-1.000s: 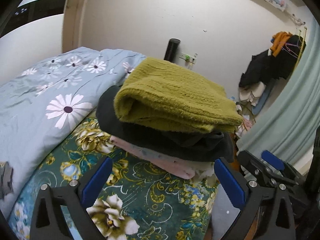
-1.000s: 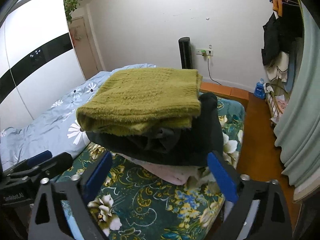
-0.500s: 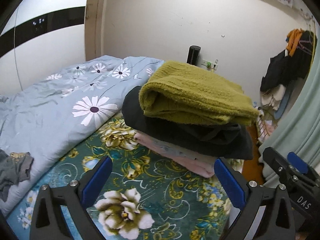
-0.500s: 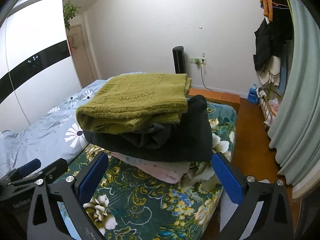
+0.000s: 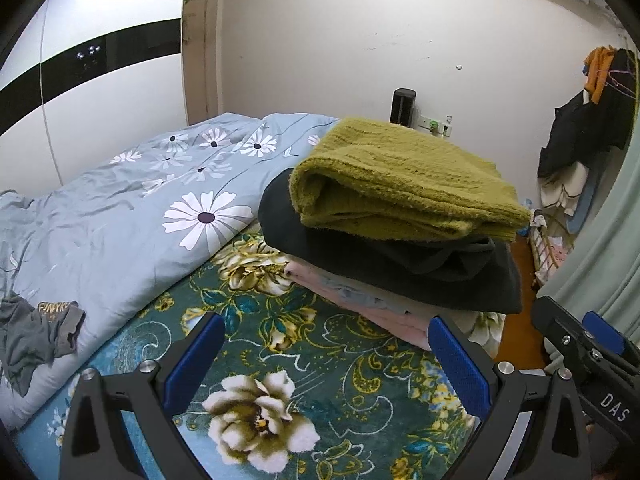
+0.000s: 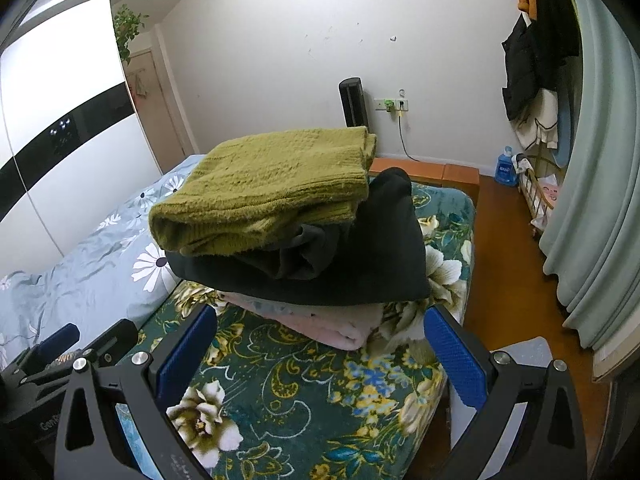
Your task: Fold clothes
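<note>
A stack of folded clothes sits on the bed: an olive-green knit sweater (image 5: pixel 404 184) (image 6: pixel 272 184) on top, a black garment (image 5: pixel 420 268) (image 6: pixel 360 256) under it, a pale pink one (image 5: pixel 376 308) (image 6: pixel 320 320) at the bottom. My left gripper (image 5: pixel 324 352) is open, its blue pads short of the stack with nothing between them. My right gripper (image 6: pixel 320 344) is open too, just before the stack's near edge. A crumpled grey garment (image 5: pixel 36 332) lies at the far left on the duvet.
The stack rests on a green floral bedspread (image 5: pixel 280 360) (image 6: pixel 300 392). A pale blue daisy duvet (image 5: pixel 132 216) covers the bed's left. A black tower fan (image 6: pixel 354 102), hanging coats (image 6: pixel 528 72), a green curtain (image 6: pixel 600 200) and wooden floor (image 6: pixel 508 264) lie to the right.
Both grippers have drawn back and risen from the stack, so it looks smaller and more of the room and duvet shows. The stack has not moved. Both stay open.
</note>
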The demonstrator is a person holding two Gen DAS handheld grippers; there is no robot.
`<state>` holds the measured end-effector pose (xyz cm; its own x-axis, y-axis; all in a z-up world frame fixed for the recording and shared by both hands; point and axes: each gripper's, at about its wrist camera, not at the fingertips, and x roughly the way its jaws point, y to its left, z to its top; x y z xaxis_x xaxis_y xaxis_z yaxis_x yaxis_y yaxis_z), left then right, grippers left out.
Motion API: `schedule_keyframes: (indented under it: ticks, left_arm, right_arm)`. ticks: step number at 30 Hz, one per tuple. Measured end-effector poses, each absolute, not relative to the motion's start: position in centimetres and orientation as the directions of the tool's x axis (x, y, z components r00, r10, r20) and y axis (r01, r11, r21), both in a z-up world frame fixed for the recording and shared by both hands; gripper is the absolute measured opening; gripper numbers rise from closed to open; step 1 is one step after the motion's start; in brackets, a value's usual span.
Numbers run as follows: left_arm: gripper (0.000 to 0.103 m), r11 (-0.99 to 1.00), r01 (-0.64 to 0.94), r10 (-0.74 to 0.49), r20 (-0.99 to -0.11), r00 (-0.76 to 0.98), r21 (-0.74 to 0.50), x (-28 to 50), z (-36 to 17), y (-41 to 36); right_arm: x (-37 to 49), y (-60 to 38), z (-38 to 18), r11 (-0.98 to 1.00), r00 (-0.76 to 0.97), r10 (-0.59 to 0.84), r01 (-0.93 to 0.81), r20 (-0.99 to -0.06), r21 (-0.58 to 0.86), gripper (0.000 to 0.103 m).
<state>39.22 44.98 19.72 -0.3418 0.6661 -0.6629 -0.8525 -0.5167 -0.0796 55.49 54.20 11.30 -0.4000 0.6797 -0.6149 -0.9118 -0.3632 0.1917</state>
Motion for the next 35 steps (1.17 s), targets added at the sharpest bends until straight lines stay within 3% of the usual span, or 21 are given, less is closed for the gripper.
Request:
schedule_keyframes:
  ticks: [35]
  left_arm:
    - [0.103, -0.543, -0.839, 0.626, -0.684, -0.373, -0.04, 38.9, 18.8, 48.8]
  right_arm:
    - [55.0, 57.6, 9.4, -0.364, -0.419, 0.65, -0.904, -0.633, 0.225, 0.103]
